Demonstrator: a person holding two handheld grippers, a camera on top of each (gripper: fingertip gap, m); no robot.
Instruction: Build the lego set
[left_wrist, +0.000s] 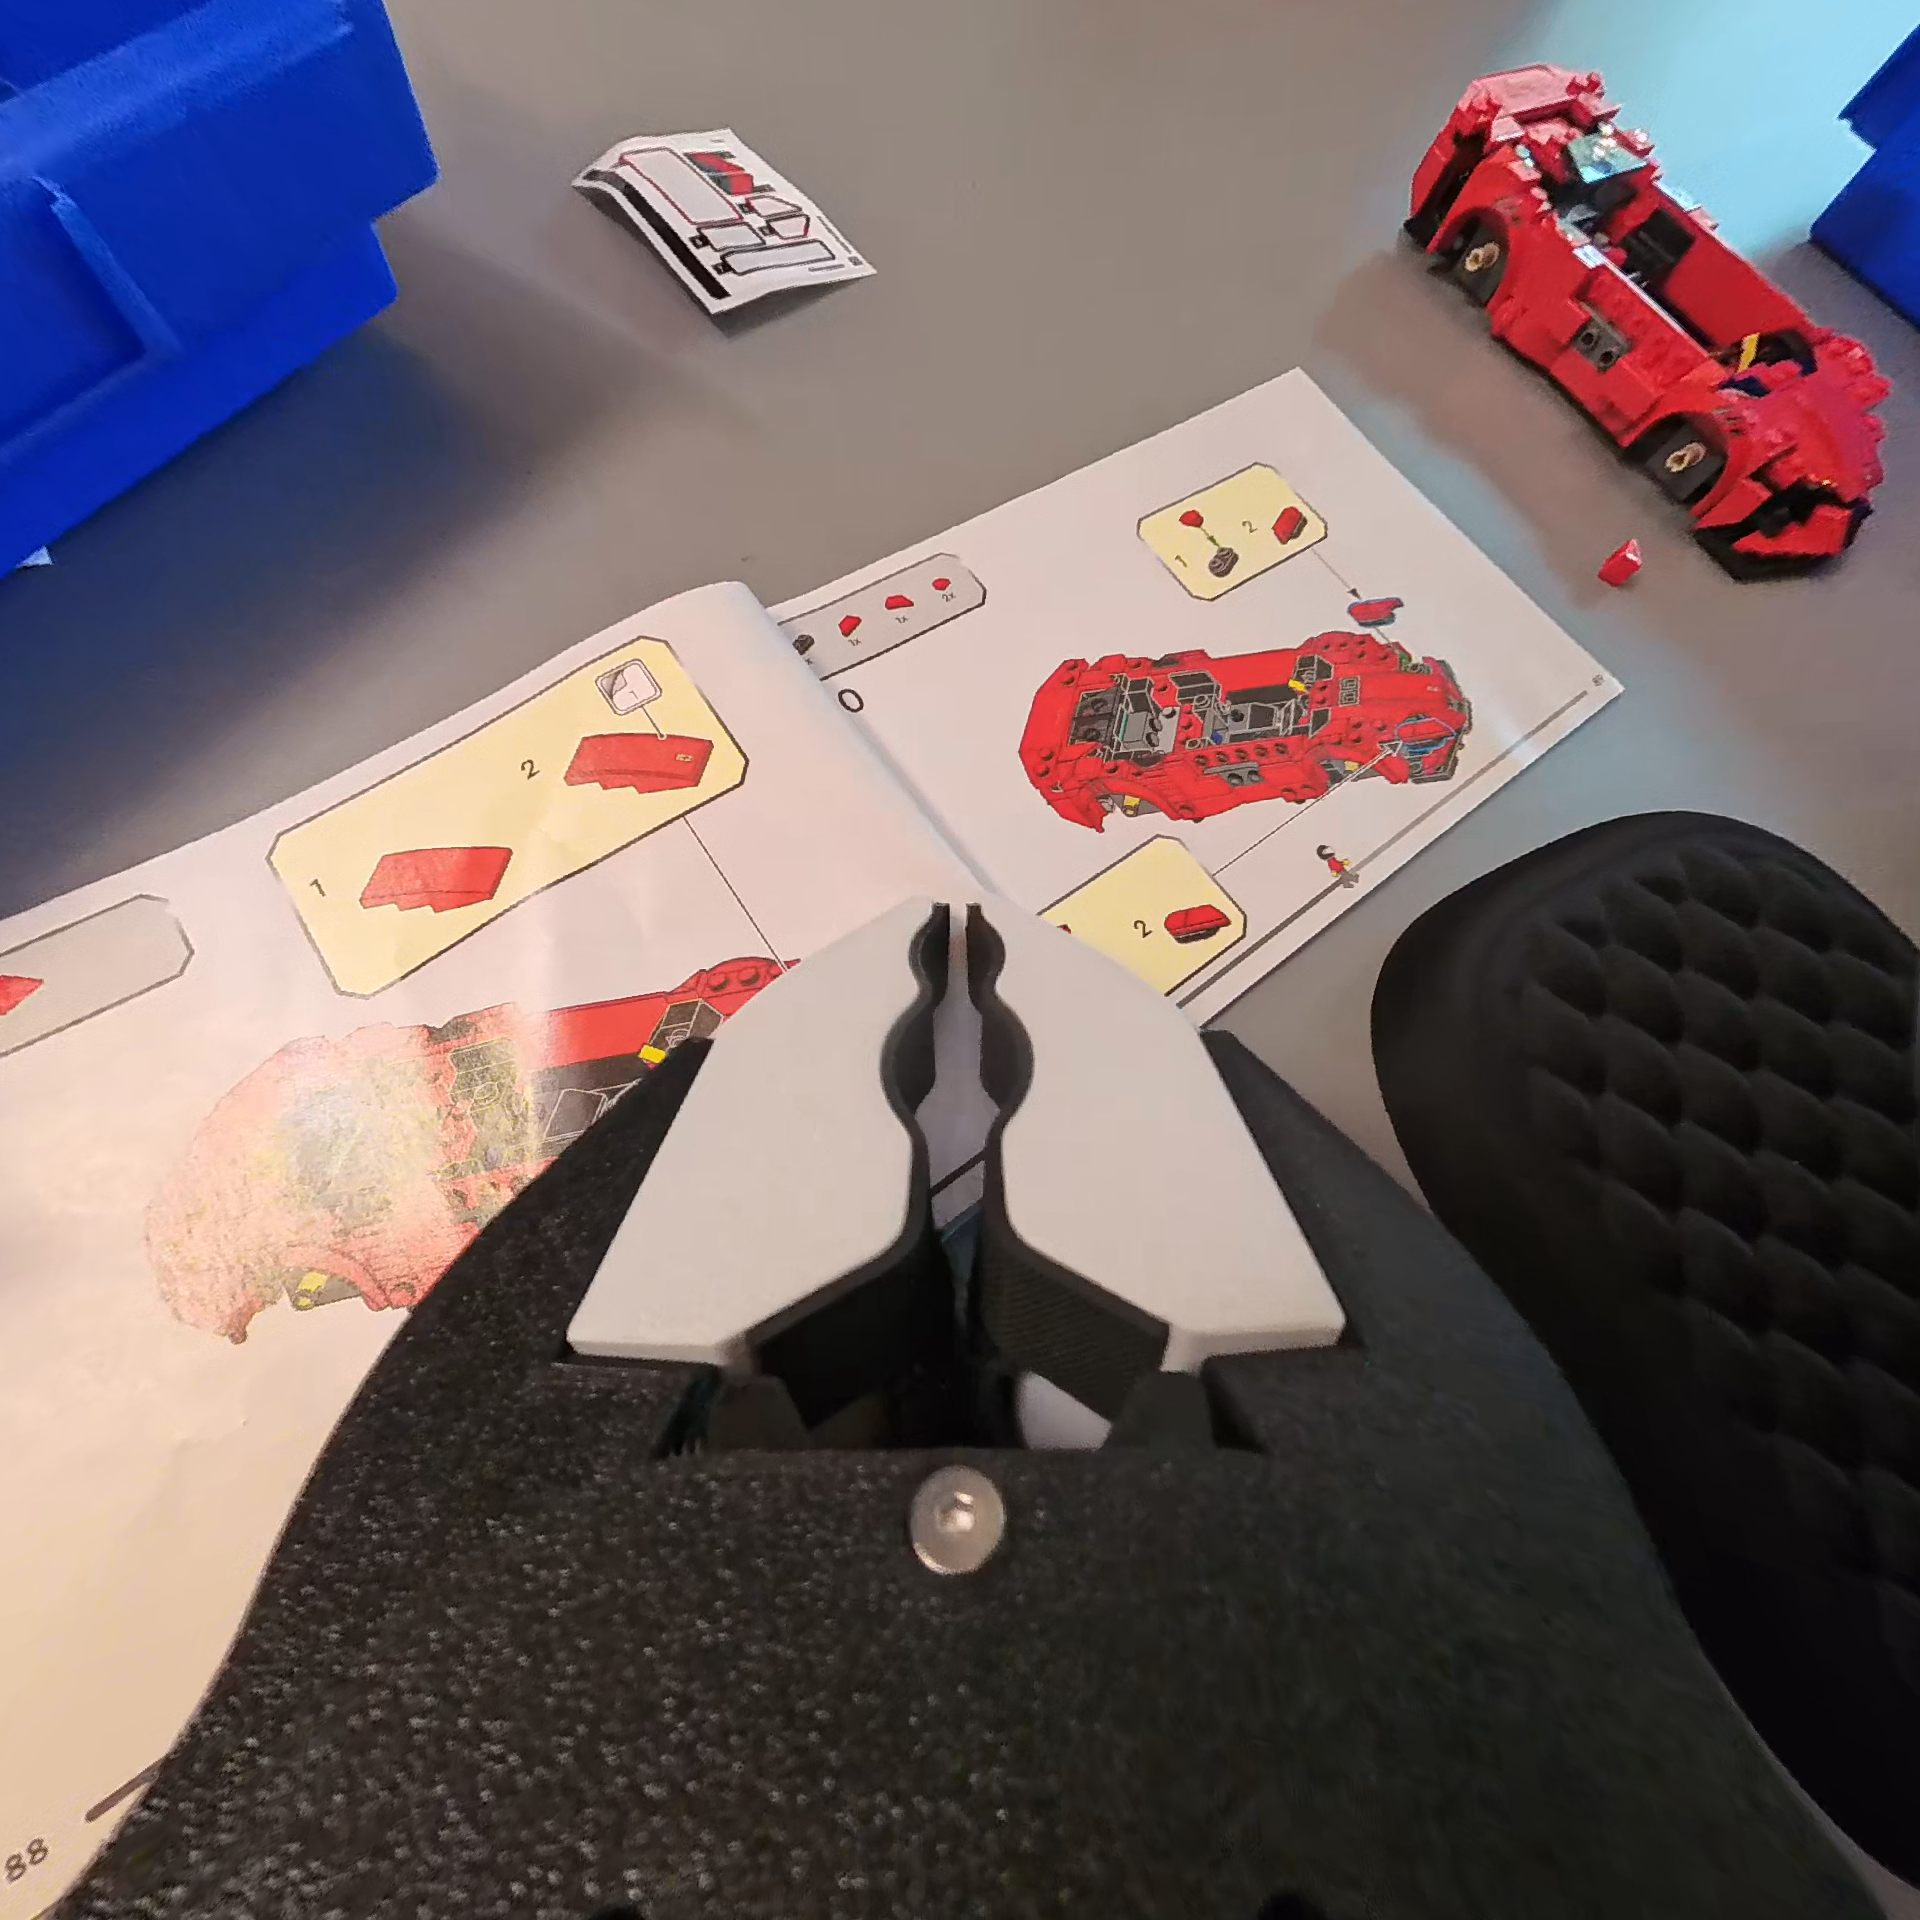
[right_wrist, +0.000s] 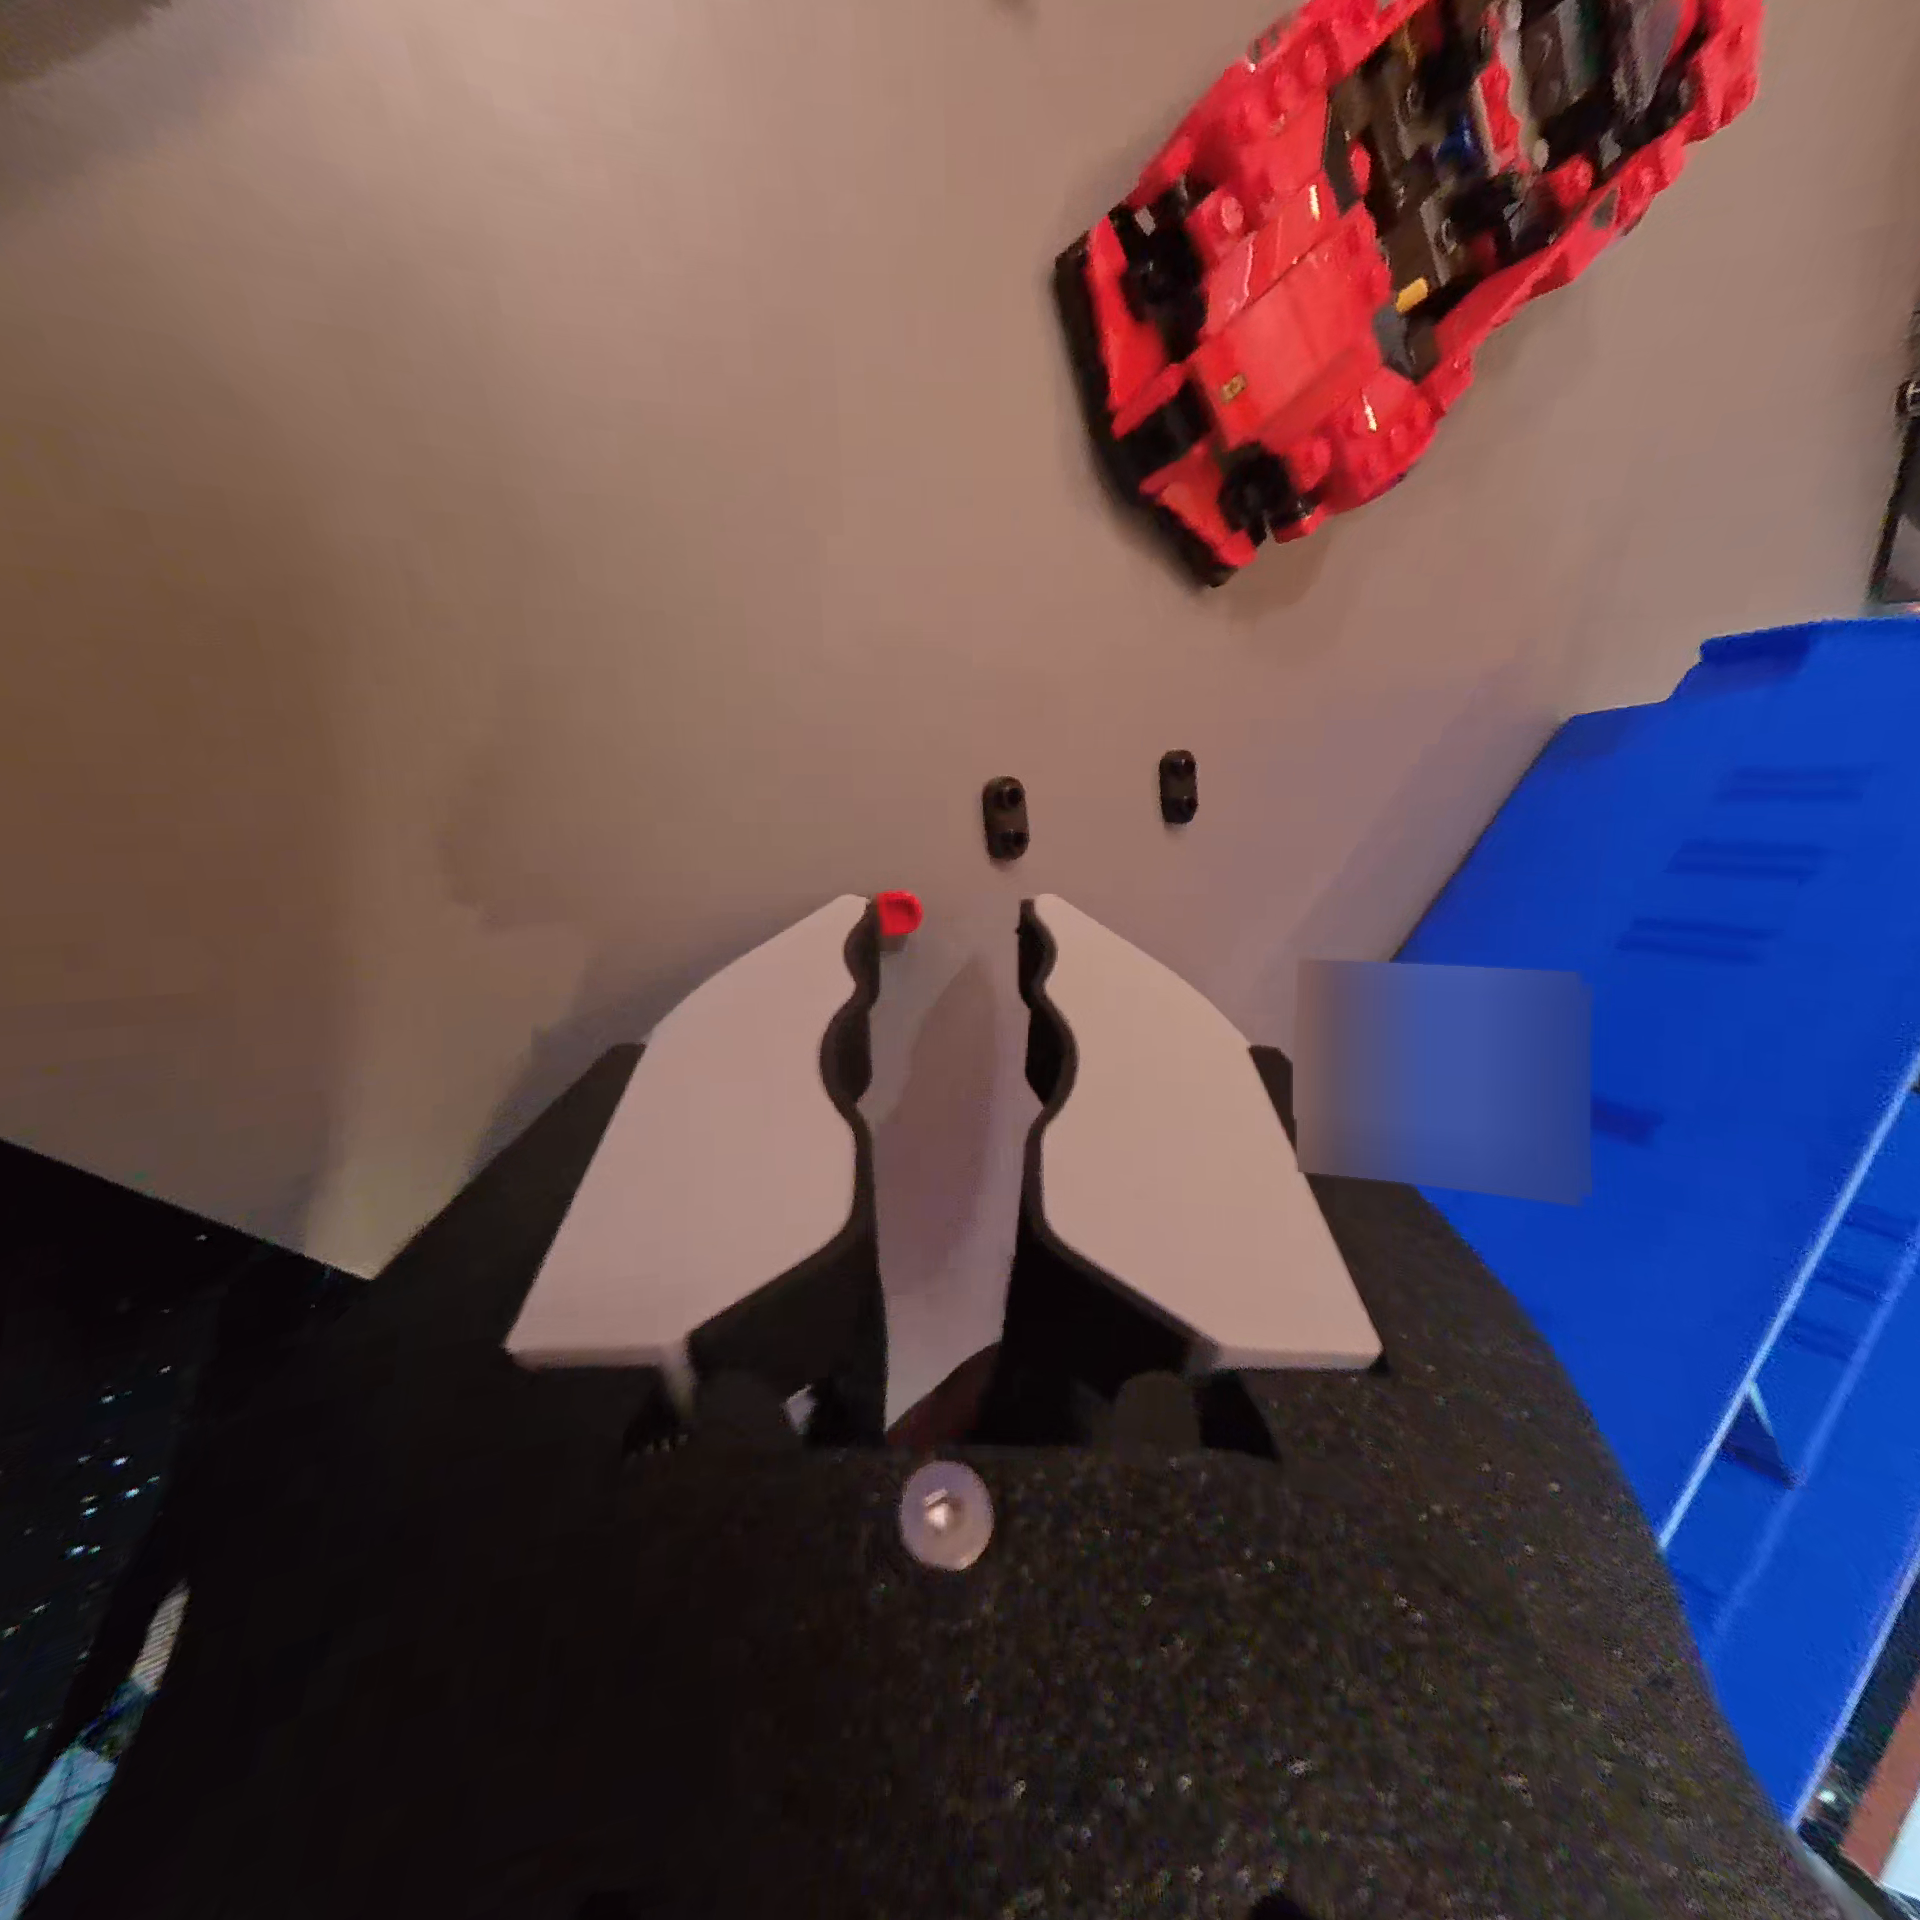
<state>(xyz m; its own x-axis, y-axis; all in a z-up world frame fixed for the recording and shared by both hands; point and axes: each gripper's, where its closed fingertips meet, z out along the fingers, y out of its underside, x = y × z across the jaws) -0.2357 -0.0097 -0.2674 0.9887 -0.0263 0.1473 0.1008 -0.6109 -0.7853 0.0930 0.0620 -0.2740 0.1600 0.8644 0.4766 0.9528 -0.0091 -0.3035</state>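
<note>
The partly built red lego car (left_wrist: 1652, 312) stands on the grey table at the far right; it also shows in the right wrist view (right_wrist: 1382, 270), far ahead to the right. A small loose red piece (left_wrist: 1619, 564) lies by its nose. My left gripper (left_wrist: 958, 920) is shut and empty, hovering over the open instruction booklet (left_wrist: 727, 831). My right gripper (right_wrist: 948, 914) is open over the table. A tiny red piece (right_wrist: 898, 914) sits at the tip of its left finger; contact is unclear. Two small black pieces (right_wrist: 1004, 817) (right_wrist: 1176, 785) lie just beyond the fingertips.
A sticker sheet (left_wrist: 727, 218) lies behind the booklet. A blue bin (left_wrist: 177, 239) stands at the far left, another blue bin (right_wrist: 1714, 1039) close to my right gripper's right side. A black padded object (left_wrist: 1704, 1195) sits right of my left gripper.
</note>
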